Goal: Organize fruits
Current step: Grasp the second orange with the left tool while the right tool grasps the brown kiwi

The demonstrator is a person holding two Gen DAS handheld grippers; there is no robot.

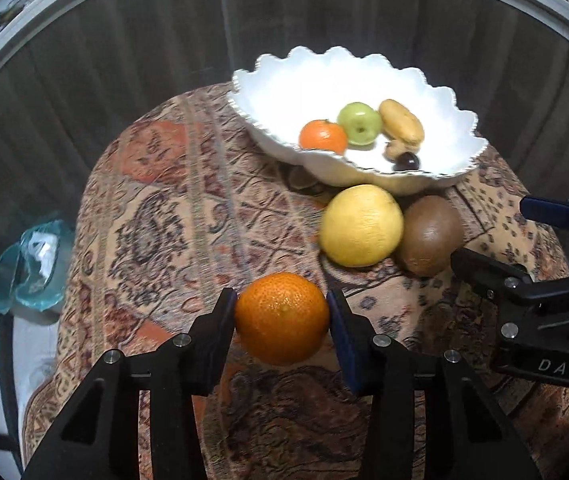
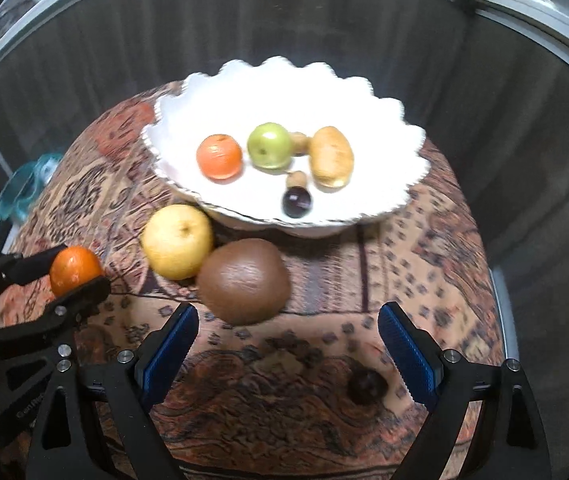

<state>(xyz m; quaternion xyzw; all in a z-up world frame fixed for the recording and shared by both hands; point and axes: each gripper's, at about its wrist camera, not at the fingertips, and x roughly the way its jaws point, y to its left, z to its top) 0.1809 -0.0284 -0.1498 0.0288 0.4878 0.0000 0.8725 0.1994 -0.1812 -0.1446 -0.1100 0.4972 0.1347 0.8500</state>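
My left gripper (image 1: 282,320) is shut on an orange (image 1: 282,318), both pads pressed on its sides just above the cloth. The right wrist view shows the same orange (image 2: 76,270) at the left, in the left gripper (image 2: 78,276). A yellow round fruit (image 1: 360,226) (image 2: 176,242) and a brown kiwi-like fruit (image 1: 430,240) (image 2: 244,280) lie touching in front of the white scalloped bowl (image 1: 284,84) (image 2: 324,92). My right gripper (image 2: 288,314) (image 1: 496,232) stands open with nothing between its fingers, just short of the brown fruit.
The bowl holds a small orange (image 2: 219,157), a green apple (image 2: 269,146), a tan oblong fruit (image 2: 331,156), a nut and a dark plum (image 2: 296,201). Another dark small fruit (image 2: 366,386) lies on the patterned cloth. A teal glass object (image 1: 28,260) sits beyond the round table's left edge.
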